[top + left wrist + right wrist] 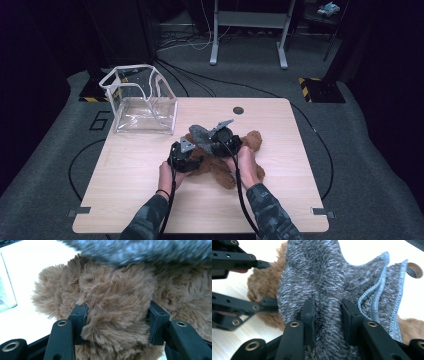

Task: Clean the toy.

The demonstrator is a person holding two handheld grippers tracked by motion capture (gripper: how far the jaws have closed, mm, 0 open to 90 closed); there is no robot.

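While left tool [117, 317] clamps brown plush [112, 295], right tool [327, 312] pinches grey cloth [322, 272]

A clear plastic bag [142, 102] stands open at the wooden table's [280, 165] far-left corner.

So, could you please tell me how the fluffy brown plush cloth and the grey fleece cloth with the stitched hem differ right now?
The fluffy brown plush cloth lies spread on the wooden table; the grey fleece cloth is bunched over it. The brown one looks larger and shaggier, the grey one shorter-piled with a stitched blue-grey edge. The left gripper pinches the brown, the right gripper the grey. Both are soft pile fabrics.
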